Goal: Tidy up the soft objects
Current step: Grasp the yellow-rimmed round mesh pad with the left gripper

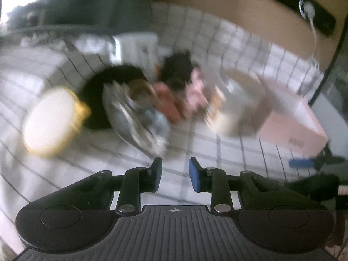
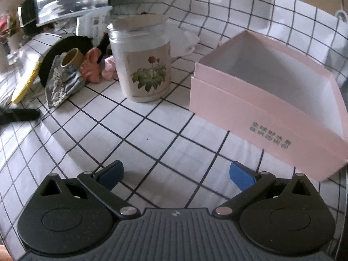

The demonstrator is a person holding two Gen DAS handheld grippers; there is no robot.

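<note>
- The left gripper is hovering over the white grid-patterned tablecloth, its blue-padded jaws standing narrow with nothing between them; the left wrist view is heavily blurred.
- The right gripper is hanging above the same cloth, its jaws spread wide and gripping nothing.
- The soft objects are lying in a loose cluster at the back of the cloth: a blue-and-white frilled fabric piece, a coral scrunchie just beside it, and a pale pink scrunchie next to that.
- A roll of brown tape is resting on top of the frilled fabric piece.
- A black round item is standing behind the cluster, and a yellow-rimmed flat object is lying to its left.
- A clear jar with a flower label is standing upright between the cluster and the pink box, touching neither.
- The pink box is sitting open on the right side of the cloth, its white inside showing nothing in it.
- In the left wrist view the same cluster is appearing ahead of the narrow jaws, well apart from them.
</note>
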